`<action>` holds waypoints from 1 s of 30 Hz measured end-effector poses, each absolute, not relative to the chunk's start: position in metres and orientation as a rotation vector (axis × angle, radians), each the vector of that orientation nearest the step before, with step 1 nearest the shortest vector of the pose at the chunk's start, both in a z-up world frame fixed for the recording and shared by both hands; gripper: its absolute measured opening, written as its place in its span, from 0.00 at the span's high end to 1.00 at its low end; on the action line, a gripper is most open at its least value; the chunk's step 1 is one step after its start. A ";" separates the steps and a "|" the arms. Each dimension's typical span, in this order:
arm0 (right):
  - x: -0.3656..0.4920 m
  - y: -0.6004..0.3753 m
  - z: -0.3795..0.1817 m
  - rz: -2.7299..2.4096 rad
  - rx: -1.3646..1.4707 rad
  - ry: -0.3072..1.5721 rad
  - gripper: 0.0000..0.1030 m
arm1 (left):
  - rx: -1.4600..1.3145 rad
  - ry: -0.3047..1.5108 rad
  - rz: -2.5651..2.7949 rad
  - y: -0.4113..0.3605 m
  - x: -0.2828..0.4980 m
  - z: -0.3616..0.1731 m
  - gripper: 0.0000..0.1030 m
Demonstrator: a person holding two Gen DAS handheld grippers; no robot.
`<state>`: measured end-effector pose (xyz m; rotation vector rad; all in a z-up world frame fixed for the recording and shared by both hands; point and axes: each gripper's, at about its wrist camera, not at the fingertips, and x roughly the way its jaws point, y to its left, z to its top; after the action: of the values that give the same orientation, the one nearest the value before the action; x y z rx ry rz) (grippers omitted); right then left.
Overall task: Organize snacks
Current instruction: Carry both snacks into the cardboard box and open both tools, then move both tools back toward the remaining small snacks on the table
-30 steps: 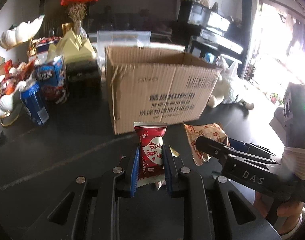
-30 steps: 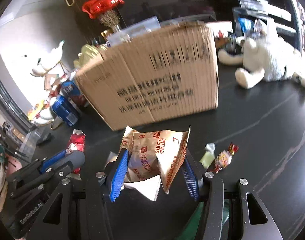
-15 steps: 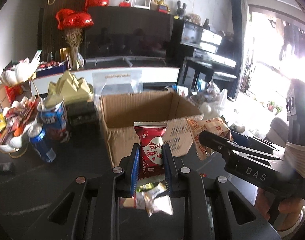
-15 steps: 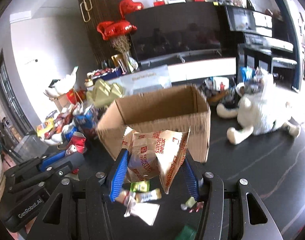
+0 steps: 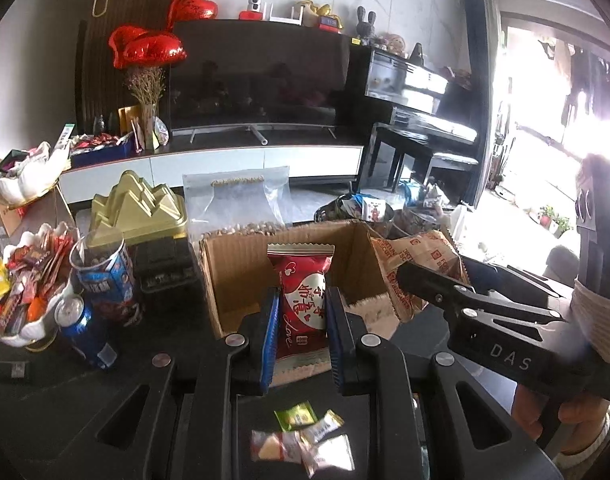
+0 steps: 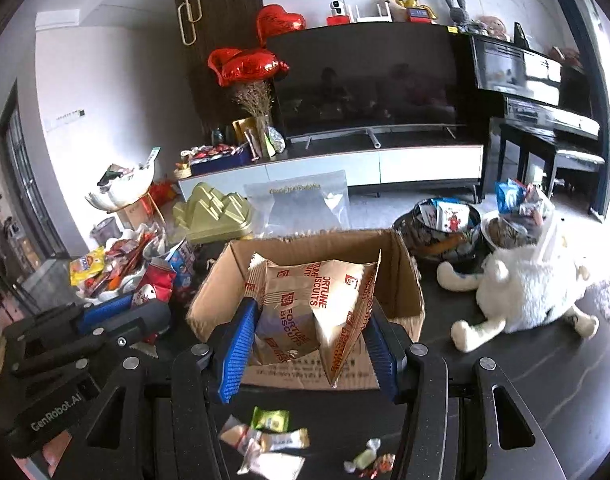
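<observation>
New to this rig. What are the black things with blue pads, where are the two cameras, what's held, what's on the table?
No robot: a person holds one pair of tongs per hand, with a fisheye camera on each looking forward along its fingers. The left tongs grip a red snack packet. The right tongs grip a Fortune Biscuits bag. Both hang by the open cardboard box. Loose candies lie on the dark table, with a white plush toy to the right and a blue can to the left.

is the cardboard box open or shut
Open: the cardboard box has no flaps over its top, and its bare brown inner walls show from above in both wrist views.
</observation>
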<state>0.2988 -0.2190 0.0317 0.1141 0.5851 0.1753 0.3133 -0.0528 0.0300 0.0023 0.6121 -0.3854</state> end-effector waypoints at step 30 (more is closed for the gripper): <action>0.316 -0.236 0.024 0.069 0.043 0.585 0.28 | -0.013 0.631 -0.293 -0.053 0.332 0.017 0.40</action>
<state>0.3157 -0.2358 0.0239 0.0431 0.5852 0.0688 0.3324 -0.0533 0.0170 -0.0129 0.6311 -0.2931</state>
